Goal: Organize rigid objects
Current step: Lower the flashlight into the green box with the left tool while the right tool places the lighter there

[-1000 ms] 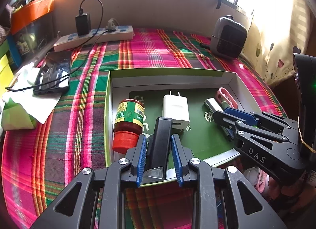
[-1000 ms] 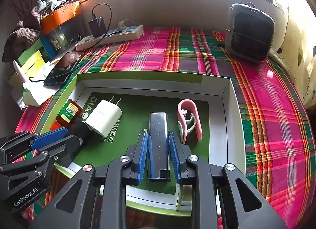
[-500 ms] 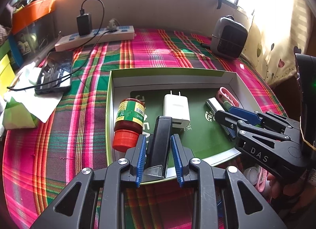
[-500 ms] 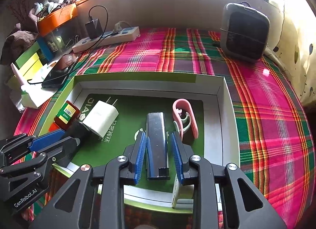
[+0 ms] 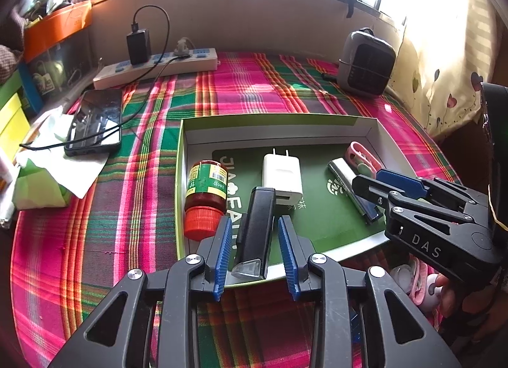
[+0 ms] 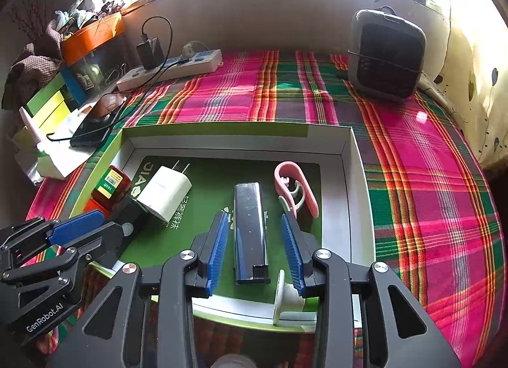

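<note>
In the green box, going left to right, lie a red bottle, a white charger, a dark bar and a pink clip. The left gripper has just been opening, released around a black stick. The right gripper has likewise been opening, its pads clear of the dark bar.
</note>
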The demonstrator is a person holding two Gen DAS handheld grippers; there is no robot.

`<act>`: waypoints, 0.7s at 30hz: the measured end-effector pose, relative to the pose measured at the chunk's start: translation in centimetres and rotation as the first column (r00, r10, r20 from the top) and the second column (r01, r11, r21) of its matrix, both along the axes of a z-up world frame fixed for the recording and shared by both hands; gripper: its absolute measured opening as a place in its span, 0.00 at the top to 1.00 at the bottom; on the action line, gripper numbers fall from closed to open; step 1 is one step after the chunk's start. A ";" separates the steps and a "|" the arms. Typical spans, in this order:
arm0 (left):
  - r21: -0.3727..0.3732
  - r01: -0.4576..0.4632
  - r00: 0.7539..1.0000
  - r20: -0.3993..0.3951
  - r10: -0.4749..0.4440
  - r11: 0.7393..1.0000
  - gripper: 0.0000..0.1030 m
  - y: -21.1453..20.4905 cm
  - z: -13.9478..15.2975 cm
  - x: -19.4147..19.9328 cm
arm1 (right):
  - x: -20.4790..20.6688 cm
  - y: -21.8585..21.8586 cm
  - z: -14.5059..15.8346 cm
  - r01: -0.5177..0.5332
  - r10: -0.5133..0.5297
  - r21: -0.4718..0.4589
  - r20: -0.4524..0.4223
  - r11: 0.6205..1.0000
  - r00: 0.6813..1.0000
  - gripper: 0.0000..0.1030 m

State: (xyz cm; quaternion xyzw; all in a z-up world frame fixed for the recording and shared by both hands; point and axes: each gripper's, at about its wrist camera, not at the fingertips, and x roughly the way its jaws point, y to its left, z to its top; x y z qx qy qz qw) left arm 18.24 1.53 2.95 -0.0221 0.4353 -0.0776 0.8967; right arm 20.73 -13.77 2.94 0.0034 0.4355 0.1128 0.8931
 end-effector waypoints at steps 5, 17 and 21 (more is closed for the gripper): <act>-0.002 -0.006 1.000 -0.001 0.006 1.000 0.71 0.2 0.0 -0.4 | -0.5 -0.2 0.3 0.003 -0.003 0.003 0.007 1.000 1.000 0.64; -0.016 -0.021 1.000 0.018 0.022 1.000 0.71 0.8 0.5 -1.2 | -1.4 -0.6 0.8 0.013 -0.013 0.009 0.020 1.000 1.000 0.64; -0.022 -0.024 0.999 0.028 0.025 0.999 0.71 0.9 0.8 -1.6 | -1.6 -0.9 0.8 0.020 -0.020 0.012 0.021 1.000 1.000 0.64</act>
